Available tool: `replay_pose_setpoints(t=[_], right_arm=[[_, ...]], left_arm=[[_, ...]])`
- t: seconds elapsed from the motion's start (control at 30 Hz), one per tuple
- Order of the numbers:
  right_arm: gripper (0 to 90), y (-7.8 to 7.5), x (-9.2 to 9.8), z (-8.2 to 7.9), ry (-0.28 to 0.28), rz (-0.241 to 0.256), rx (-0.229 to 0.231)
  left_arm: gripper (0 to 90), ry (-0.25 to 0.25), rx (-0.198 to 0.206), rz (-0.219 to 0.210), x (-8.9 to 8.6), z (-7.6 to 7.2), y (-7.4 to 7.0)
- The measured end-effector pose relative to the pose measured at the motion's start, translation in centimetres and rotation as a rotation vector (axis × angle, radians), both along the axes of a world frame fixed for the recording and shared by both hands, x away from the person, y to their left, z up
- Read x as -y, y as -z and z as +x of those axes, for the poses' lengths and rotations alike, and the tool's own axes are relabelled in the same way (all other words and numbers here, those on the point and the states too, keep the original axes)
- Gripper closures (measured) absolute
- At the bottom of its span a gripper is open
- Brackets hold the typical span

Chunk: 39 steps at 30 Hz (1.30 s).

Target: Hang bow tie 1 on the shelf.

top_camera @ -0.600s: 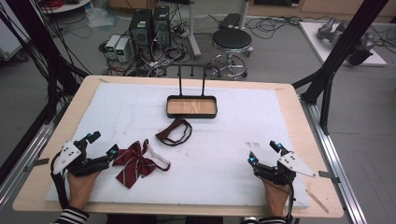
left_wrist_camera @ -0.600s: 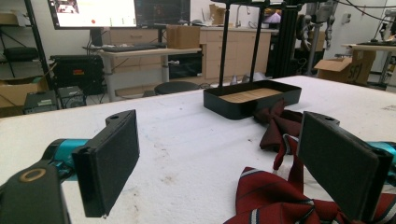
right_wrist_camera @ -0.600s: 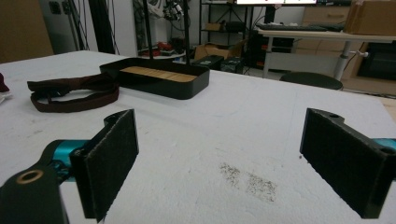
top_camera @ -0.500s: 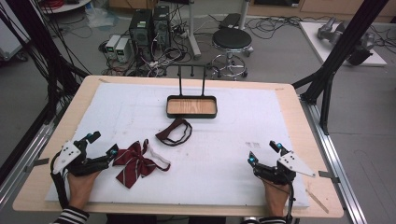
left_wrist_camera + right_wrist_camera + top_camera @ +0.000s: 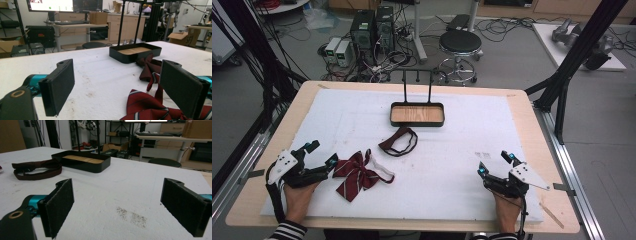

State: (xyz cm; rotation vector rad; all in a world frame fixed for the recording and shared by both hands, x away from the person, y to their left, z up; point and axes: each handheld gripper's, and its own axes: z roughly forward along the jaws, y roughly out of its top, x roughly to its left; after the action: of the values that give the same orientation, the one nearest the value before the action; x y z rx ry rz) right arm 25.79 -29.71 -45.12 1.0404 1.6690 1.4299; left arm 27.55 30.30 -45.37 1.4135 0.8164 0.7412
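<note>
Overlooking white foam table, cluttered lab

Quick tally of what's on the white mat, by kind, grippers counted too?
Striped red bow tie: 1
Dark brown strap loop: 1
Black tray with wood floor and upright handle: 1
Grippers: 2, left gripper and right gripper, both open
Total: 5

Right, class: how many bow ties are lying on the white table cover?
2: a striped red bow tie beside the left gripper, and a dark brown bow tie just in front of the black tray.
</note>
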Motion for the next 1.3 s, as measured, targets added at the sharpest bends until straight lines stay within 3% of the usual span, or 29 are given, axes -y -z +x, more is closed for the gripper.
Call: replay_pose_setpoints(t=[0.17, 0.3, 0.73, 0.8, 0.97, 1.07, 1.1, 1.3], right_arm=[[10.7, 0.0, -0.1, 0.0, -0.002, -0.011, -0.001], [10.7, 0.0, -0.2, 0.1, -0.001, -0.014, -0.006], [10.7, 0.0, -0.1, 0.0, 0.002, -0.01, -0.008], [10.7, 0.0, -0.1, 0.0, 0.002, -0.013, -0.006], [10.7, 0.0, -0.1, 0.0, 0.002, -0.013, -0.005], [10.7, 0.0, -0.1, 0.1, 0.0, -0.008, -0.008], [10.7, 0.0, -0.1, 0.1, 0.0, -0.004, -0.01], [10.7, 0.0, -0.1, 0.1, 0.0, -0.006, -0.009]], left_arm=[[13.7, -0.017, -0.001, 0.001, -0.4, 0.0, -0.2], [13.7, -0.019, 0.006, -0.011, -0.8, 0.1, -1.1], [13.7, 0.025, -0.002, 0.067, -0.5, -0.3, -4.0], [13.7, 0.039, -0.016, 0.075, -0.2, -0.4, -4.7], [13.8, 0.05, -0.068, 0.163, 1.1, -0.5, -6.5], [13.9, 0.052, -0.07, 0.179, 1.4, -0.6, -7.0], [13.9, 0.062, -0.093, 0.192, 1.7, -0.5, -7.5], [14.1, 0.094, -0.148, 0.24, 2.5, -0.4, -8.1]])
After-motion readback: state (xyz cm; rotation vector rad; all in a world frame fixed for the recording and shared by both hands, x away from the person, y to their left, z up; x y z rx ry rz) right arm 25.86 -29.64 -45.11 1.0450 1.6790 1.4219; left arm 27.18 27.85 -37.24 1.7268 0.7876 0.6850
